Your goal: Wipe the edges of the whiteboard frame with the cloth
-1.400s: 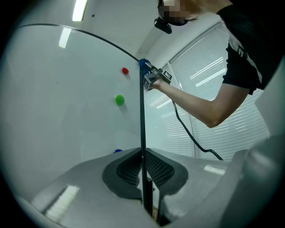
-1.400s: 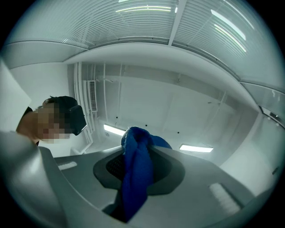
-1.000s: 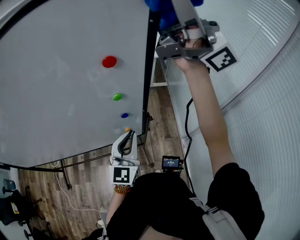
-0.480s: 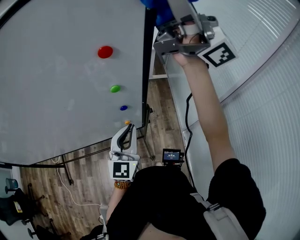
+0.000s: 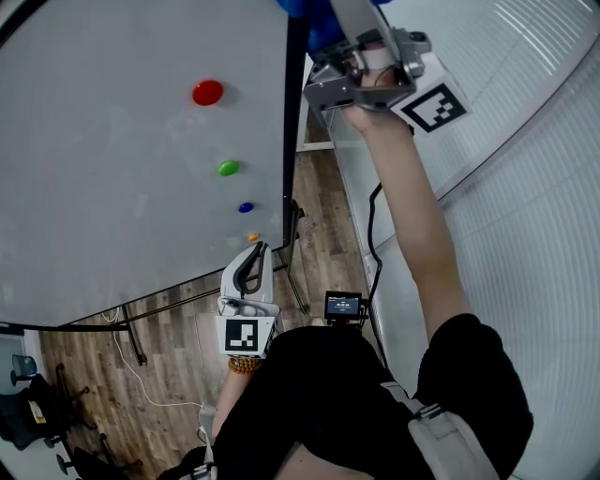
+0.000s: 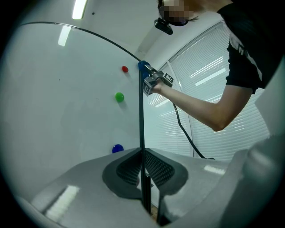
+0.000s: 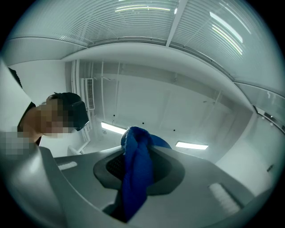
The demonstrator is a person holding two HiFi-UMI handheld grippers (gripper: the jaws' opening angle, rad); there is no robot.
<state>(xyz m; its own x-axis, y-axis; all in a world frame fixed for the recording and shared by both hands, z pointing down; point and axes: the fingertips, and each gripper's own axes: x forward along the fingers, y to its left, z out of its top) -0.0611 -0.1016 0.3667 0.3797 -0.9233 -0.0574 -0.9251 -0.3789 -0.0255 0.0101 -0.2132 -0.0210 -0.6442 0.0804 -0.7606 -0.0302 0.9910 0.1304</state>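
Gripping: blue cloth (image 5: 317, 26) was pinched in right gripper (image 7: 139, 156) at upper right edge of whiteboard frame (image 5: 292, 122) | left gripper (image 6: 143, 167) was clamped on frame lower down | little was moved since before.

Smooth, faintly glossy white across the whiteboard (image 5: 112, 187) — dark matt metal along its frame (image 5: 291, 122). Soft, creased blue cloth (image 7: 136, 178). Matt grey plastic on the left gripper (image 6: 143, 167) — cross-hatched pads (image 6: 158, 169). Wood-grain floor (image 5: 319, 234).
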